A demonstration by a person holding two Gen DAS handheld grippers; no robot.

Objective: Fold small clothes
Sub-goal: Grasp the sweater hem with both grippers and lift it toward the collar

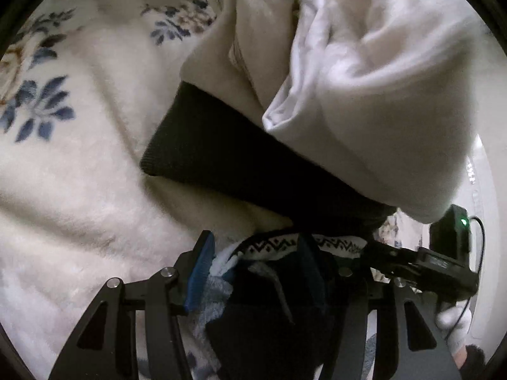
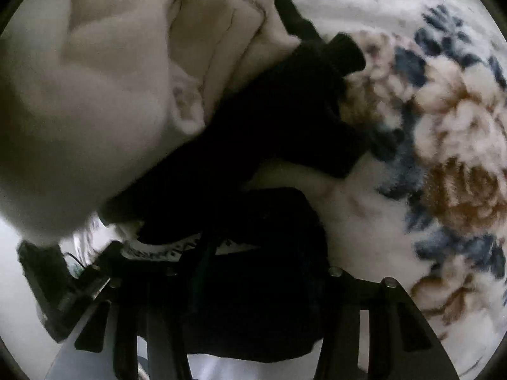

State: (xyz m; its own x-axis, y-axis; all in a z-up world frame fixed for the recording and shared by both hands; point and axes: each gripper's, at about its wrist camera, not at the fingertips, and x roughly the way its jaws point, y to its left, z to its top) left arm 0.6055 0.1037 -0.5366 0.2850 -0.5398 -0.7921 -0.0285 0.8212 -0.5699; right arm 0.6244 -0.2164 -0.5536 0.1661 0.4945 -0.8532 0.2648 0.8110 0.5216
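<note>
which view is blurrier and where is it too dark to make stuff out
Right wrist view: blurrier, with the floral blanket and cream garment smeared; the dark cloth around the right gripper is near black, hiding its pads. Left wrist view: sharper, the blue pads and zigzag-trimmed fabric at the left gripper readable, the upper garment soft; both bend outward into dark corners.

The left gripper (image 1: 253, 266) is seen half-spread, dark patterned clothing (image 1: 272, 288) lying between its blue pads (image 1: 199, 272). A cream garment (image 1: 364, 95) is heaped on the floral blanket (image 1: 79, 174).
</note>
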